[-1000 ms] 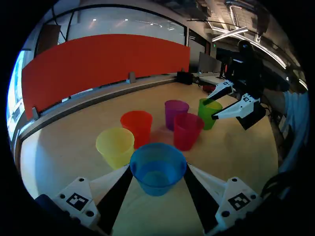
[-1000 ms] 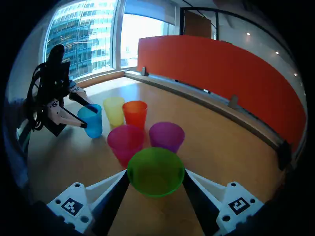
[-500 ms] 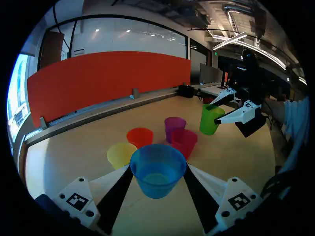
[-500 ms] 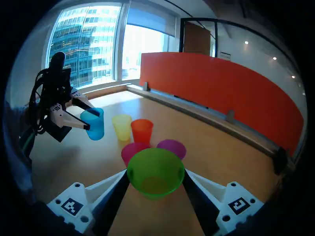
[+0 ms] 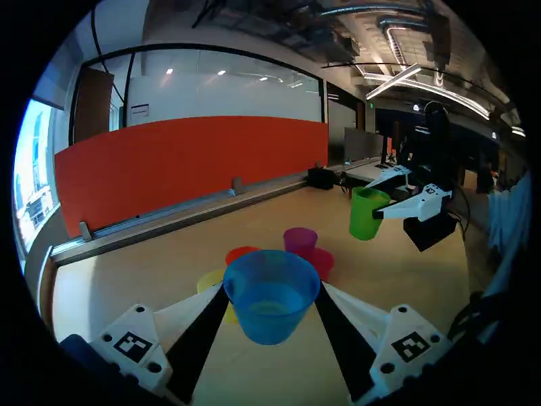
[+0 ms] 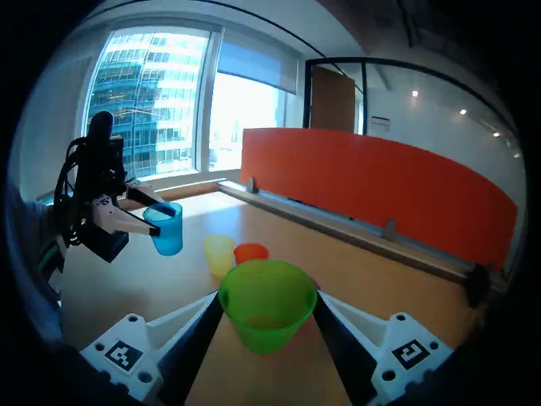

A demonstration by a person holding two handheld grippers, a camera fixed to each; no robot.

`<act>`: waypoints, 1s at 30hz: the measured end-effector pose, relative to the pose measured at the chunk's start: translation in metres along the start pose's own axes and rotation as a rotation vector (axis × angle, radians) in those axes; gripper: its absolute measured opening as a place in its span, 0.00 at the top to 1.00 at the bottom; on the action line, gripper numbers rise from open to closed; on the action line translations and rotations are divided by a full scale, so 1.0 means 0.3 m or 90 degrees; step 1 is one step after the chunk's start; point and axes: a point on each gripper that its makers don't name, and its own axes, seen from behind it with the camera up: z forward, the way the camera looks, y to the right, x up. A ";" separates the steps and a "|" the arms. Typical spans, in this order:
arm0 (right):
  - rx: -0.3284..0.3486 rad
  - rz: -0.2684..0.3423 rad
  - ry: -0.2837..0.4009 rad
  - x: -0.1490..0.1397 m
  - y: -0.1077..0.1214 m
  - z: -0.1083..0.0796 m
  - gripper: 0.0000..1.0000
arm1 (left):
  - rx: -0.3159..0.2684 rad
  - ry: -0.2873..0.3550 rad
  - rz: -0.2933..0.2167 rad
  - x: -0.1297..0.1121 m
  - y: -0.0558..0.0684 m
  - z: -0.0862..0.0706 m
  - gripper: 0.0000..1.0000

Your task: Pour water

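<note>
The blue see-through plastic cup (image 5: 270,311), water inside, is clamped between the left gripper (image 5: 272,289) fingers; the green plastic cup (image 6: 267,314) is squeezed between the right gripper (image 6: 267,296) fingers. Both have been lifted higher than before.

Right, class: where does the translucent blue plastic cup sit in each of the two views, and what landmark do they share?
Left gripper view: the translucent blue plastic cup is bottom centre, clamped between the left hand-held gripper's fingers.
Right gripper view: it is left of centre, held up by that same hand-held gripper.
Shared landmark: the long orange wall panel.
</note>
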 end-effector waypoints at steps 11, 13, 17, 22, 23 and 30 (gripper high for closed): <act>-0.001 -0.014 0.075 0.117 -0.036 -0.032 0.07 | -0.003 0.038 -0.009 0.067 0.021 -0.044 0.13; -0.002 -0.015 0.088 0.138 -0.044 -0.039 0.07 | -0.005 0.045 -0.012 0.079 0.026 -0.049 0.13; -0.002 -0.020 0.115 0.182 -0.059 -0.055 0.06 | -0.009 0.060 -0.018 0.104 0.036 -0.062 0.13; 0.000 -0.020 0.126 0.194 -0.070 -0.061 0.07 | -0.014 0.075 -0.024 0.130 0.046 -0.073 0.13; 0.000 -0.020 0.126 0.193 -0.069 -0.061 0.06 | -0.014 0.078 -0.025 0.135 0.047 -0.075 0.13; 0.002 -0.014 0.127 0.198 -0.068 -0.058 0.06 | -0.012 0.094 -0.023 0.161 0.050 -0.084 0.13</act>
